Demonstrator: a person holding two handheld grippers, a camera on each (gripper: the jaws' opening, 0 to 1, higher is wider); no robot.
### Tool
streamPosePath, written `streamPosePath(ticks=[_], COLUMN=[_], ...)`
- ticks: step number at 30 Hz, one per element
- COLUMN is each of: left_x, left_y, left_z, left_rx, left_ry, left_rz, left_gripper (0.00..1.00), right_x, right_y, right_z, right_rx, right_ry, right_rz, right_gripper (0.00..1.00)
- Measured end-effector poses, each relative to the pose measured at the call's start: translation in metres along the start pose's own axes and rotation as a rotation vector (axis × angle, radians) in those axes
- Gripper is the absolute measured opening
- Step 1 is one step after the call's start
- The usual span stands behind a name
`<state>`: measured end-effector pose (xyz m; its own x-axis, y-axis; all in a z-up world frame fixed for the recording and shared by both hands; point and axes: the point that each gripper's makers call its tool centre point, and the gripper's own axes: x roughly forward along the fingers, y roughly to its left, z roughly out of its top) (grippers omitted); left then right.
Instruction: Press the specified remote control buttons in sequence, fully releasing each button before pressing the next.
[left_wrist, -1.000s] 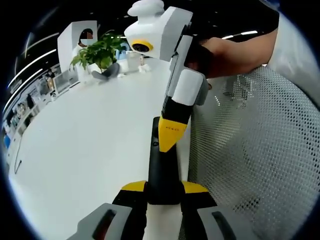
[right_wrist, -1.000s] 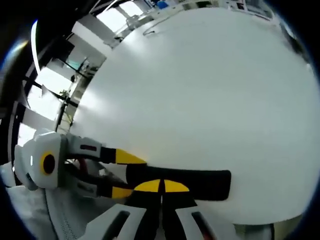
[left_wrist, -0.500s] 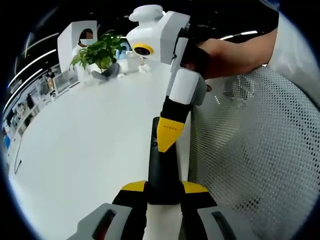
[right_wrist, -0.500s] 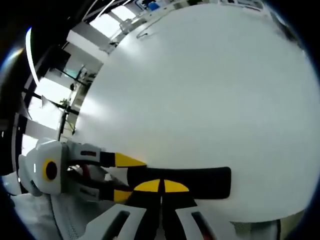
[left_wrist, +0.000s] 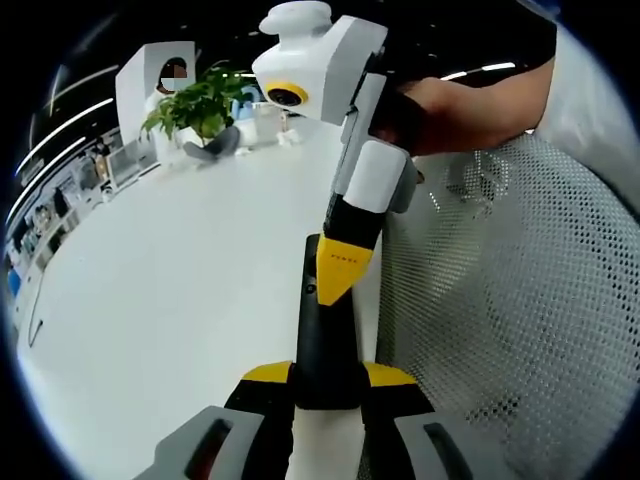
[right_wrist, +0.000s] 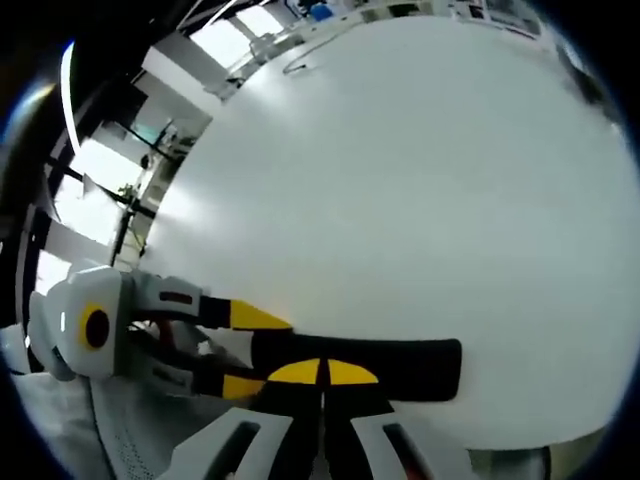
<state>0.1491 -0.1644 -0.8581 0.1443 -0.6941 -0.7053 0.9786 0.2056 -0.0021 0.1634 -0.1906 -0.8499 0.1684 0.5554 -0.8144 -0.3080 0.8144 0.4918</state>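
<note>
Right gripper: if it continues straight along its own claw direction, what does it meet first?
The right gripper, claw closed, already sits at the black remote control, so that comes first. The white table lies behind; depth is unclear.

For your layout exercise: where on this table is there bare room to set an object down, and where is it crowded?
Bare: the white table between the remote control and the potted plant. Crowded: the near edge, where the left gripper, right gripper and mesh chair back meet.
</note>
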Motion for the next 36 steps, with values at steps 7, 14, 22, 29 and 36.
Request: streamPosePath(ticks=[7, 14, 22, 29, 36], left_x=[0.000, 0.000, 0.000, 0.001, 0.001], left_y=[0.000, 0.000, 0.000, 0.000, 0.001], left_z=[0.000, 0.000, 0.001, 0.000, 0.000], left_rx=[0.000, 0.001, 0.001, -0.002, -0.003], left_ry=[0.000, -0.001, -0.003, 0.001, 0.011], left_rz=[0.000, -0.001, -0.002, 0.000, 0.003], left_gripper=[0.24, 0.24, 0.24, 0.24, 0.24], right_x=[-0.001, 0.001, 0.005, 0.006, 0.007], right_y=[0.001, 0.005, 0.011, 0.011, 0.009], right_z=[0.000, 0.002, -0.001, -0.001, 0.001], right_rx=[-0.005, 0.012, -0.052, -0.107, -0.109], right_ry=[0.009, 0.003, 0.018, 0.014, 0.004], right_rz=[0.001, 0.039, 0.047, 0.032, 0.024], right_gripper=[0.00, 0.00, 0.00, 0.00, 0.00])
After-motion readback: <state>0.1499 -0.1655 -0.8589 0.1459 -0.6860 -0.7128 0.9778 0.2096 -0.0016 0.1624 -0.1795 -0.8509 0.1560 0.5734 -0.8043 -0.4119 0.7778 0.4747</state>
